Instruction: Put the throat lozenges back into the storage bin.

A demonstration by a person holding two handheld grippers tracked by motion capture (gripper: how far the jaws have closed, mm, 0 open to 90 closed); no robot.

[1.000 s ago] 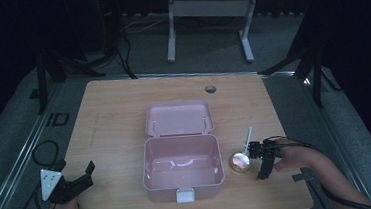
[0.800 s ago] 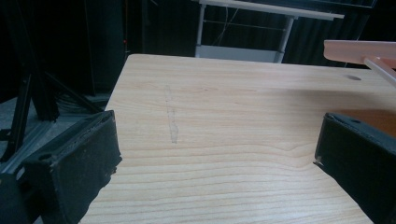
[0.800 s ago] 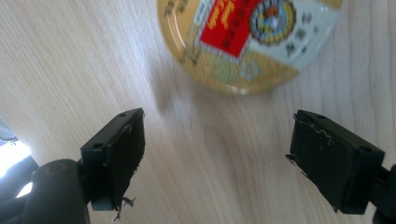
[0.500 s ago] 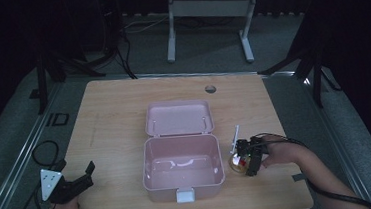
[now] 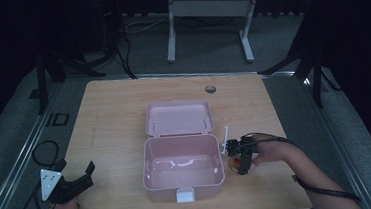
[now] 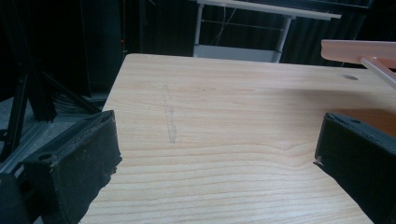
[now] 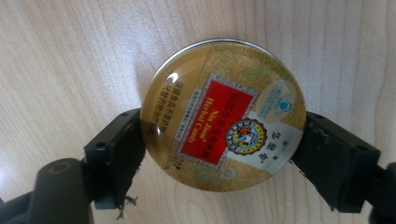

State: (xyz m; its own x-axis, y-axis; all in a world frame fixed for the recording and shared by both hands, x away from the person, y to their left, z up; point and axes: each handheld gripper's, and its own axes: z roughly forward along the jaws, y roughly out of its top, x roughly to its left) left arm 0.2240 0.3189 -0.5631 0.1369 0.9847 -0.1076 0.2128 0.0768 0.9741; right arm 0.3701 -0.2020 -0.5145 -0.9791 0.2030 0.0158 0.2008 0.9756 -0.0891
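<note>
While the round, gold-coloured metal candy tin (image 7: 224,114) with its red label sits squeezed between the two black fingers (image 7: 116,154) of the right gripper (image 5: 241,158), it lies over the pale wooden tabletop (image 5: 109,115) just to the right of the open pink plastic box (image 5: 182,167); whether it is resting on the wood or already a little clear of it cannot be told. The right gripper view shows one finger pressed against each side of the tin's rim, so the grasp itself looks made. The pink box stands near the front middle of the tabletop with its hinged lid (image 5: 178,118) thrown back flat behind it, and its inside looks empty apart from faint marks on the floor. A thin white stick-like thing (image 5: 225,140) stands just beside the box's right wall, too small to identify. By my reading, the work in hand is to put the tin into the box: picking it up is done or nearly so, while lifting it over the right wall, setting it down inside and letting go are left, and perhaps closing the lid. The left gripper (image 5: 72,183) rests at the front left corner of the tabletop, well apart from the box, its fingers (image 6: 81,163) spread wide with nothing between them.
</note>
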